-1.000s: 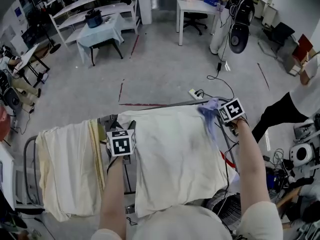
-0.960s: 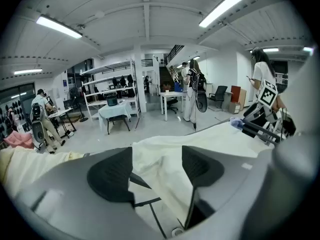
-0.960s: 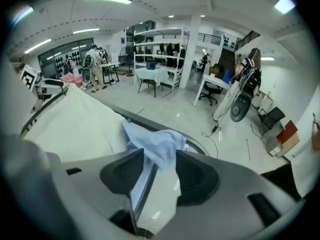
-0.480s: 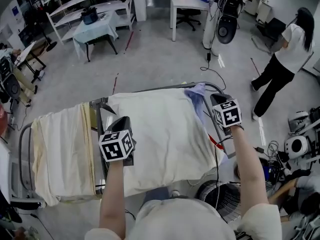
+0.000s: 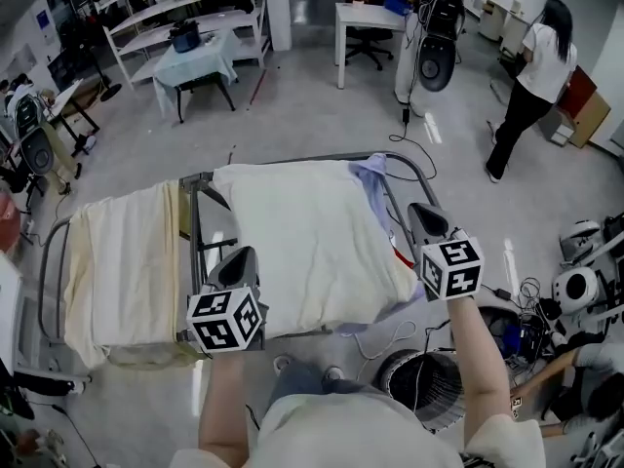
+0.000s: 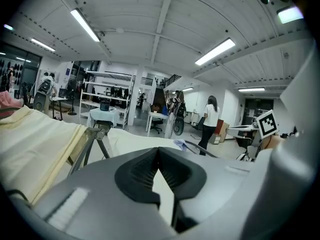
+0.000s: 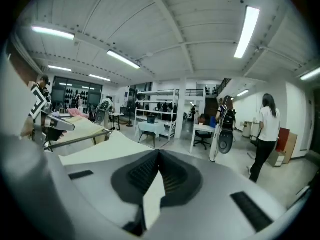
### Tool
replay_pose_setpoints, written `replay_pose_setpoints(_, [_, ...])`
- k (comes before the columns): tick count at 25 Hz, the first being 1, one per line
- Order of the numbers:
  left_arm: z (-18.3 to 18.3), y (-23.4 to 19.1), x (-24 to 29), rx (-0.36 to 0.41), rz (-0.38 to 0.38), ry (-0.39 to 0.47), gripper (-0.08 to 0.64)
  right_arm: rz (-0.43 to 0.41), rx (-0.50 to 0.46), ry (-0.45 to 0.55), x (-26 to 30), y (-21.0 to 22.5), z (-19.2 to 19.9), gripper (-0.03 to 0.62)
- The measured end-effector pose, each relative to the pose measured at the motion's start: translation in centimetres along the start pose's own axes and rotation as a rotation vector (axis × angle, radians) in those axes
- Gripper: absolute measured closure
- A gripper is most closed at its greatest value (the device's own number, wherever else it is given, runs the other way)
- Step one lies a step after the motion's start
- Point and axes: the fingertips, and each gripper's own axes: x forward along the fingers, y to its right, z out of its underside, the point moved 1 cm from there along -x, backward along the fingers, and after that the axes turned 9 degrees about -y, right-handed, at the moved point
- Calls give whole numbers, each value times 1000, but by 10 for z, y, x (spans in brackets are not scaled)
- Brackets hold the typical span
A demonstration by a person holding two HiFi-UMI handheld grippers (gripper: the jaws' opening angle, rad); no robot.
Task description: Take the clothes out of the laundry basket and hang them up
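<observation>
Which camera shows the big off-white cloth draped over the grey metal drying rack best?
The head view: it looks down on nearly the whole off-white cloth, spread across the grey metal drying rack. The left gripper view and right gripper view catch only a low, edge-on strip of it.

You are seeing no readable words, numbers or brands; only black-and-white square code patterns are showing on the white left marker cube (image 5: 225,321) and right marker cube (image 5: 451,267).
</observation>
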Motion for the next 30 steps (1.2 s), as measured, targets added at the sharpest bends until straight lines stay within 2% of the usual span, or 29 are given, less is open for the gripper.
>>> replay_pose_setpoints(6, [16,11,-47,-59,84,88,549,34,-2,66,-45,-39,25,591])
replay_pose_setpoints(10, [50,12,-71,-34,88,65,549,20,92,65,-69,-79,59,591])
replay_pose_setpoints(14, [87,12,-110,-8,134,48,549,16,151,46,-96,-133,88,591])
replay_pose_setpoints(22, [160,-11,-219,-7,106,51,549,-12,145,70,-187,-258,119,591])
replay_pose_setpoints(26, [192,-17,-272,2,81,54,549,-17,138,79,-236,-304,135,591])
replay_pose_setpoints(30, [223,-15,-319,6,91,61,549,-35,133,93,-277,-347,148,591])
